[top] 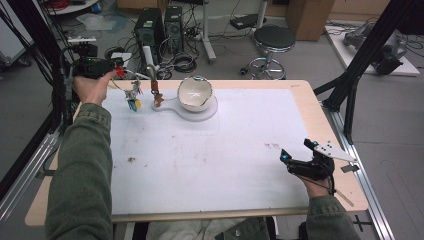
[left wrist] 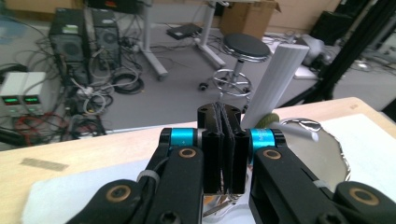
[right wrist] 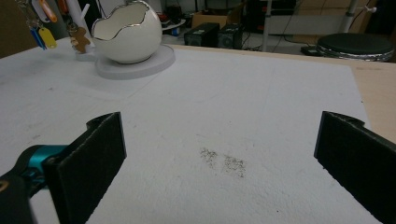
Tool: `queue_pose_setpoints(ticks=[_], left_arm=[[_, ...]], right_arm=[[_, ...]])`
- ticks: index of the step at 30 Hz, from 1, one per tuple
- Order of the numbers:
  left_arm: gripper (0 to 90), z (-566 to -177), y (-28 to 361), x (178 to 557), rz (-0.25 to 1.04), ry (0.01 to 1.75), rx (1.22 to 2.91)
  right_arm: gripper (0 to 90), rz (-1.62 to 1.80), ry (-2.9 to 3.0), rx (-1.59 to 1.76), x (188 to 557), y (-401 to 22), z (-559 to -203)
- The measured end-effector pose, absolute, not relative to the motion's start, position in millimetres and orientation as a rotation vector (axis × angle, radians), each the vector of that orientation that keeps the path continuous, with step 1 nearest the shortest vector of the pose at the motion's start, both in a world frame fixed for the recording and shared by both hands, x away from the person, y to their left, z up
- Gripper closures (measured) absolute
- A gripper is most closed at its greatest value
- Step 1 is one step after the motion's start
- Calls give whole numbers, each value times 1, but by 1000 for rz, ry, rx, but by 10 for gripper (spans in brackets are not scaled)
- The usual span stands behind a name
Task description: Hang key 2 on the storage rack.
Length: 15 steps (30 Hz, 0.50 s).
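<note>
The right gripper (top: 295,162) rests near the table's (top: 210,150) front edge, jaws wide and empty. Farther off, the left gripper (top: 119,72), jaws pinched together, holds a key bunch (top: 133,96) dangling beside the stand's post (top: 151,75). It should lift steadily, avoiding the egg-shaped bowl (top: 195,93).

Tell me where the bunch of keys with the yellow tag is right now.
In the high view the bunch of keys hangs at the table's far left, just below the left tool, left of the egg-shaped bowl.
</note>
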<state>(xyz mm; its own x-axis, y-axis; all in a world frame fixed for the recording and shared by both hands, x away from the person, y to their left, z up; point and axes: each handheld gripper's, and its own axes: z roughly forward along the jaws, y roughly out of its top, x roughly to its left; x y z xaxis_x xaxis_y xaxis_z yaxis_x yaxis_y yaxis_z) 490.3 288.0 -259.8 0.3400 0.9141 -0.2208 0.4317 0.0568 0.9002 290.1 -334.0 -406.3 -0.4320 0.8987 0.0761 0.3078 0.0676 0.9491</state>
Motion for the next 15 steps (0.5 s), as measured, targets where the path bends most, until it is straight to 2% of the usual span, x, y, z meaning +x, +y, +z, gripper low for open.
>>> queue_pose_setpoints(ticks=[9,15], left_arm=[[874,-267,301,507,551,1308,1537],[874,-266,295,516,536,1303,1568]], right_arm=[[13,1374,1795,1203,290,-334,-407],[13,1371,1806,1200,292,-332,-407]])
